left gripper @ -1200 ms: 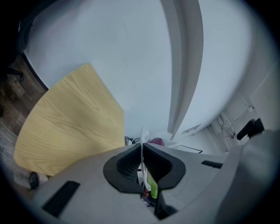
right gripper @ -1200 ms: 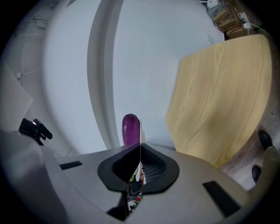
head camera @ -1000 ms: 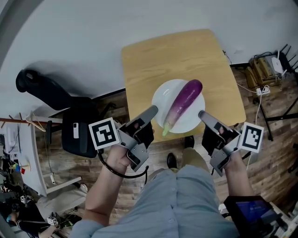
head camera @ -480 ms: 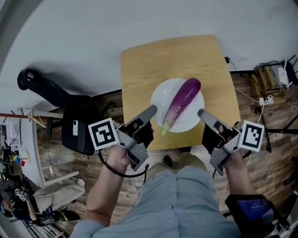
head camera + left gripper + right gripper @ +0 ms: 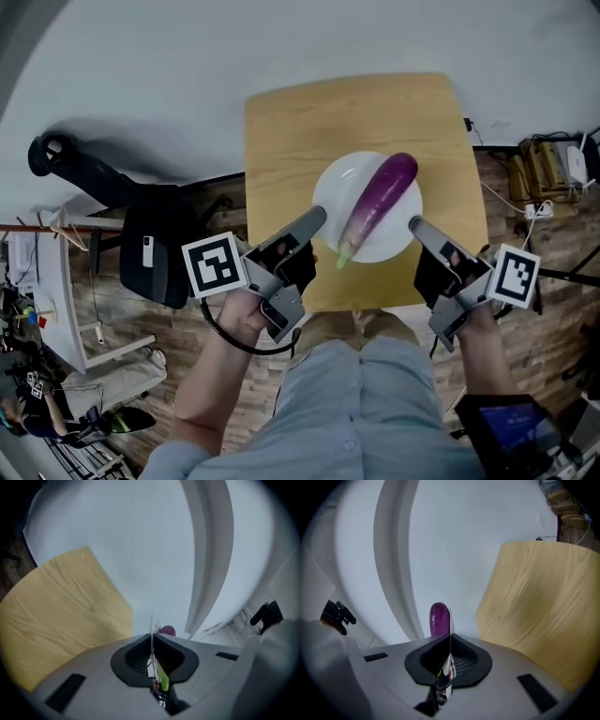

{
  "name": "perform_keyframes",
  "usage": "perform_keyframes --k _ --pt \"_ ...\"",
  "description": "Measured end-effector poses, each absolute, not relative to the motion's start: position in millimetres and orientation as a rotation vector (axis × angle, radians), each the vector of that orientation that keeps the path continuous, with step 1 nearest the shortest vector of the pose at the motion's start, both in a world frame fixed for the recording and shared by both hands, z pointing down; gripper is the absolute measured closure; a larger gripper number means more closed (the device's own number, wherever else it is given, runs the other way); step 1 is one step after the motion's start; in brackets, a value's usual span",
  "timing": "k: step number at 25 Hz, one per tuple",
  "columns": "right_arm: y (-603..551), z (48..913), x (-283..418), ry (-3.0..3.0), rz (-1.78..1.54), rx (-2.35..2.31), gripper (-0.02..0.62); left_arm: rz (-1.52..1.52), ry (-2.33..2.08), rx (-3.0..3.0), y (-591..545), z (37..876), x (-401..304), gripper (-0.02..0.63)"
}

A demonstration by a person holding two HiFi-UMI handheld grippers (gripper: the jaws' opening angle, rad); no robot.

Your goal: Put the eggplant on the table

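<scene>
A long purple eggplant (image 5: 380,202) with a green stem lies slantwise on a white plate (image 5: 328,192). The plate is held over the near part of a light wooden table (image 5: 309,122). My left gripper (image 5: 319,217) is shut on the plate's left rim and my right gripper (image 5: 414,223) on its right rim. In the left gripper view the thin plate rim (image 5: 152,634) stands edge-on between the pads of the left gripper (image 5: 152,656), with the eggplant (image 5: 167,631) behind it. In the right gripper view the right gripper (image 5: 450,656) pinches the rim (image 5: 450,639), and the eggplant (image 5: 439,618) shows above it.
A black office chair (image 5: 141,234) stands left of the table on the wooden floor. Cables and boxes (image 5: 548,164) lie at the right by the white wall. The person's legs in grey-blue trousers (image 5: 366,403) fill the bottom of the head view.
Both grippers have carried the plate with the eggplant forward, so it now sits farther over the tabletop. Both grips stayed shut.
</scene>
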State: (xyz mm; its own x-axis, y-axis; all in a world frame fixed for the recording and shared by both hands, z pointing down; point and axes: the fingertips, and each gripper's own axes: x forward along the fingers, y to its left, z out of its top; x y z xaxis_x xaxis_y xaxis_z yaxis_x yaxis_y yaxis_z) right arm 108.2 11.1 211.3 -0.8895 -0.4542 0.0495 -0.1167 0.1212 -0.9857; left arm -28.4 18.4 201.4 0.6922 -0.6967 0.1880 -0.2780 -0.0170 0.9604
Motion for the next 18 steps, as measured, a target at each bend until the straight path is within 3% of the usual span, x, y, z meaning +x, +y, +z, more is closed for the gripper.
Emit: perform_keyframes --k 18 --pt "-39 302 77 2.083 -1.926 -0.686 0.588 -0.281 -0.815 1.52 -28 299 -59 0.583"
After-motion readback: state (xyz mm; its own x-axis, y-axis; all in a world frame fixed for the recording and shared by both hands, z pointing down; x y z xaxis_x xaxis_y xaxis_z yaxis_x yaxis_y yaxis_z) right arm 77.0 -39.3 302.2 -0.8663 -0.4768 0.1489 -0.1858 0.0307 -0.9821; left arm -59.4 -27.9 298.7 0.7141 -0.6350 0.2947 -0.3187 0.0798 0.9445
